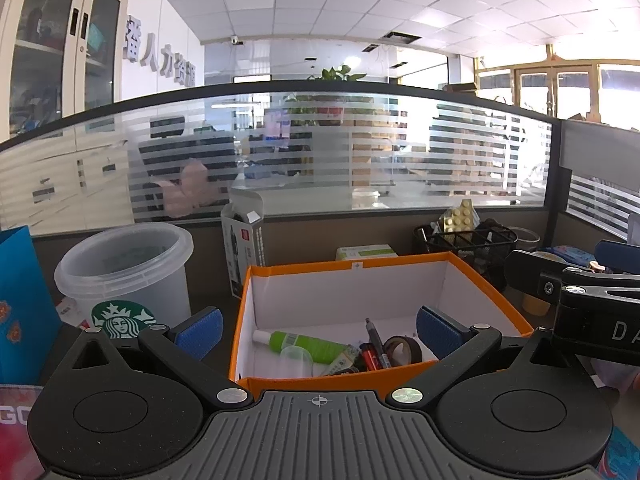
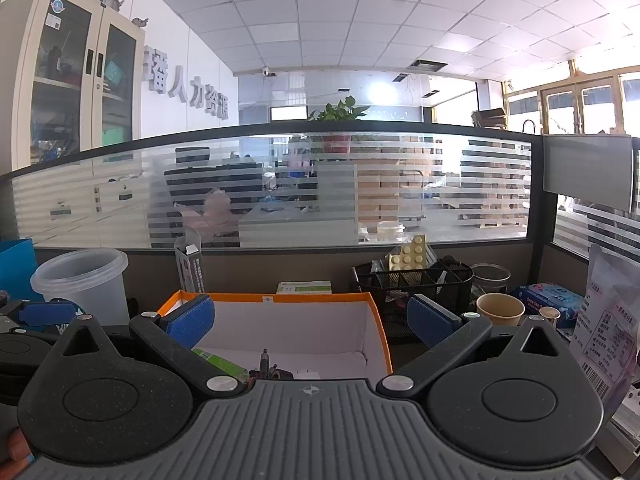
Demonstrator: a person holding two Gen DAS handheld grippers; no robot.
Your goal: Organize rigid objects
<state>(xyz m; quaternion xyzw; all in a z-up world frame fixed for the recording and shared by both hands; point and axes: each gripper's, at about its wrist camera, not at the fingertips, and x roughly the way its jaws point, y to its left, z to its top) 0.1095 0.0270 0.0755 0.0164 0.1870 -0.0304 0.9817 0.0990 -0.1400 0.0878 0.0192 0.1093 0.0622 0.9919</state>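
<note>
Orange-rimmed box (image 1: 486,292) is seen just ahead of both claws on the tabletop, white inside, open top. Left claw (image 1: 318,330): pads spread wide apart, nothing held, hovering at the box's near edge. Right claw (image 2: 310,320): pads also wide apart, empty, over the box's near right part.

Lying in the near end of the box: green bottle (image 1: 308,346) with white cap on its side, clear small cup (image 1: 297,360) touching it, red marker (image 1: 369,356), dark pen (image 1: 375,338) leaning on the tape roll (image 1: 403,350). Exact stacking under the bottle cannot be told.

Left of the box: translucent Starbucks tub (image 1: 124,272), upright, with a blue bag (image 1: 22,304) further left. Right of the box: paper cup (image 2: 500,310), black mesh organizer (image 2: 414,282) with a yellow brick plate (image 2: 410,258) sticking out. Behind the box: small green-white carton (image 2: 306,287), then tall opened carton (image 1: 244,240) against the frosted-stripe glass partition (image 1: 320,152).
</note>
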